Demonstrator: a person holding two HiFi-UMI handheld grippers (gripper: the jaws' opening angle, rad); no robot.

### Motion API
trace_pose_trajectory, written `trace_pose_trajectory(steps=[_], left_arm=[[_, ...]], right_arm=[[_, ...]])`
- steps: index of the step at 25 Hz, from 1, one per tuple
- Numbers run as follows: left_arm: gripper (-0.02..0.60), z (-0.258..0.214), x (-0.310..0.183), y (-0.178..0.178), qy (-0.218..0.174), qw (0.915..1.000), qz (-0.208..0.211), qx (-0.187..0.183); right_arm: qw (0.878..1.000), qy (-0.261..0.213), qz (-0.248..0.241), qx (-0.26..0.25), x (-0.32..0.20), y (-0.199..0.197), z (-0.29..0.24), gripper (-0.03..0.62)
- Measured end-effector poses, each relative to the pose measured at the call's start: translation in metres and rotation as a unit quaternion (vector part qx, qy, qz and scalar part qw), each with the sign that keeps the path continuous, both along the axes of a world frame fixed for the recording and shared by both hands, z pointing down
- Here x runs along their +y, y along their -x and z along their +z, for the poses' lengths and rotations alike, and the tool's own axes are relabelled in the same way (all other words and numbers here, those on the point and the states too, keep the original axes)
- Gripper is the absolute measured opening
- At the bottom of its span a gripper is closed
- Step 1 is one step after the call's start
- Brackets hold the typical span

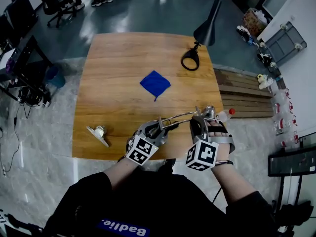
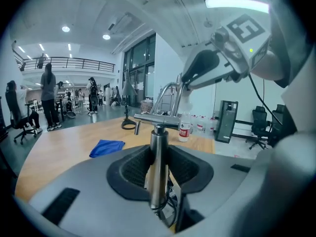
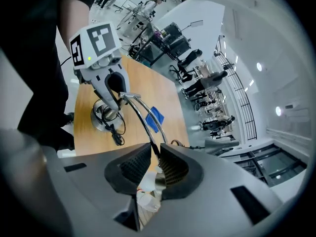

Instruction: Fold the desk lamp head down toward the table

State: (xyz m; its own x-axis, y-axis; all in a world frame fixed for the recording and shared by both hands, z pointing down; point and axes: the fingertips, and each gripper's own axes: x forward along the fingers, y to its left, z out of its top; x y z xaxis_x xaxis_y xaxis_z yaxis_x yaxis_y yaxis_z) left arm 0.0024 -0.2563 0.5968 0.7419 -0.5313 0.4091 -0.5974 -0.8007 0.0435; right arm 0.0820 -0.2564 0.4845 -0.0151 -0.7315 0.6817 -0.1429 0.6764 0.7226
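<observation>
1. The left gripper (image 2: 158,174) is clamped on the lamp's upright chrome post (image 2: 158,137), with a pad pressed against each side.
2. The right gripper (image 3: 155,164) has its jaws nearly together on the far end of the lamp's thin twin-rod arm (image 3: 139,113). A black wire (image 3: 152,147) and a small chrome part sit between the pads. The head is mostly hidden there.
3. The lamp (image 1: 178,116) stands on the person's side of the blue cloth (image 1: 155,84), at the near edge of the table (image 1: 118,58). Its round base (image 3: 102,113) lies below the left gripper.
4. I judge it to be polished bare metal, so it should be stiff, fairly light and slippery. The thin rods could bend or slide through the pads if pulled sideways, and the joint will likely resist before giving.
5. The best hold looks like the post, to pin the base, plus the arm close to the head, pressing down in line with the hinge.
6. A black lamp (image 1: 210,23) stands beyond the cloth to the right. A red-capped bottle (image 1: 224,115) lies nearer than the cloth, just right of the right gripper.
</observation>
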Motion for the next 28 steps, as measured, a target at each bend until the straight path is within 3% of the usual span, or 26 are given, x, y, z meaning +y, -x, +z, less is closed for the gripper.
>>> trace_pose_trajectory(steps=[4, 13, 23, 28], left_arm=[[0.121, 0.002, 0.000, 0.002, 0.000, 1.0000, -0.001, 0.003], [0.123, 0.000, -0.001, 0.000, 0.000, 1.0000, -0.002, 0.000], [0.121, 0.000, -0.002, 0.000, 0.000, 1.0000, -0.008, -0.001], [0.123, -0.002, -0.002, 0.000, 0.000, 1.0000, -0.008, -0.002]], right_arm=[[0.998, 0.026, 0.023, -0.043, -0.002, -0.010, 0.029, 0.057], [0.993, 0.067, 0.049, -0.088, -0.005, -0.015, 0.077, 0.040], [0.973, 0.123, 0.071, -0.181, -0.004, -0.008, 0.106, 0.040], [0.967, 0.137, 0.075, -0.202, -0.002, -0.003, 0.117, 0.040]])
